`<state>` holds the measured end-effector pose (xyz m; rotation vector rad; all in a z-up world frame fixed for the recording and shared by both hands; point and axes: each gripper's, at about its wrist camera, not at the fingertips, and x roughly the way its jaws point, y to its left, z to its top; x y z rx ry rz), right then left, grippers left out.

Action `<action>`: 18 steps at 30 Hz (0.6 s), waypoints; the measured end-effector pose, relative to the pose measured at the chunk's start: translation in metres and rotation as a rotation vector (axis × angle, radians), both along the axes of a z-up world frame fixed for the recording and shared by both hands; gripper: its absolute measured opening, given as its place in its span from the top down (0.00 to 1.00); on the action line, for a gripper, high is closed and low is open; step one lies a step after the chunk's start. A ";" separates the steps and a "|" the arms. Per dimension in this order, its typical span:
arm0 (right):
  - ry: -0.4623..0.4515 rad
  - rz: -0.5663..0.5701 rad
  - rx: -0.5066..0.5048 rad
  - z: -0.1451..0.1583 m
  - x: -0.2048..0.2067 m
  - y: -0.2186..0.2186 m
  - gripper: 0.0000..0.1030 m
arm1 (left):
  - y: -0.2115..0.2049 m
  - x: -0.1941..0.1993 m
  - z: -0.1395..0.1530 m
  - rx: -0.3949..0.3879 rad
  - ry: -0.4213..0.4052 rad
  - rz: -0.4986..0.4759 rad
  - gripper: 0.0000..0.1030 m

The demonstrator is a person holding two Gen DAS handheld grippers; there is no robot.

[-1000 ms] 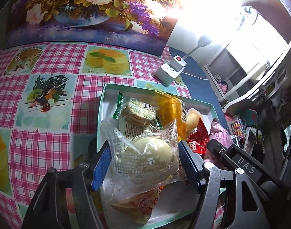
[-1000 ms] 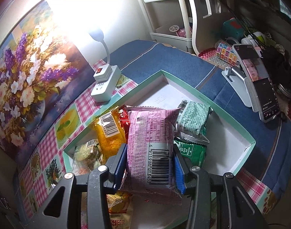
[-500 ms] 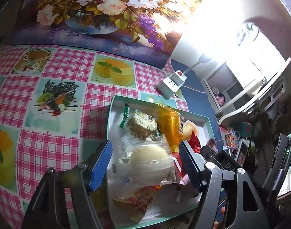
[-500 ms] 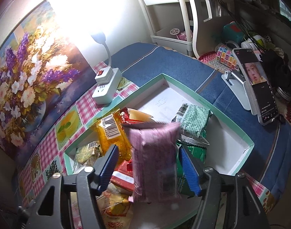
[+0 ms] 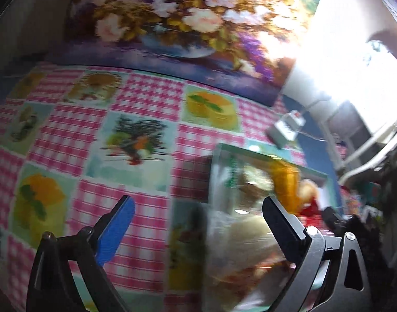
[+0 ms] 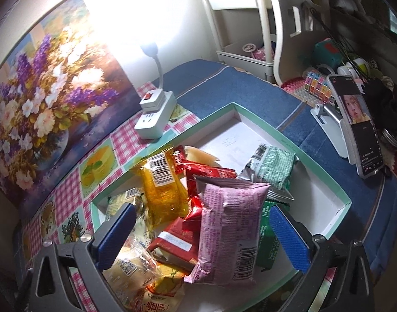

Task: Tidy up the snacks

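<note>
The release step is judged in hand: the pink packet [image 6: 228,230] lies inside the tray [image 6: 326,182] (atop other snacks), right gripper [image 6: 201,234] and left gripper [image 5: 198,223] fingers opening wide, nothing gripped. Next, 1 unsorted snack must be sought.

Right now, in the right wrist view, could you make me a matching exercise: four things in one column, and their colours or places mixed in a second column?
Things:
1. barcode packet lying on top of the pile
2. packet nearest the box's empty end
3. power strip
4. phone

Descriptions:
A. white, on the checked cloth
B. pink-purple
C. upright in a stand, outside the box
D. green and silver

Pairs: 1-B, 2-D, 3-A, 4-C
</note>
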<state>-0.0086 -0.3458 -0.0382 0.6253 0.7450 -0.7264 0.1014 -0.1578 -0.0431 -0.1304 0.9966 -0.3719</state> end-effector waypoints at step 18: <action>0.031 0.246 -0.140 0.014 -0.035 0.080 0.00 | 0.055 -0.046 0.011 0.442 -0.072 0.159 0.05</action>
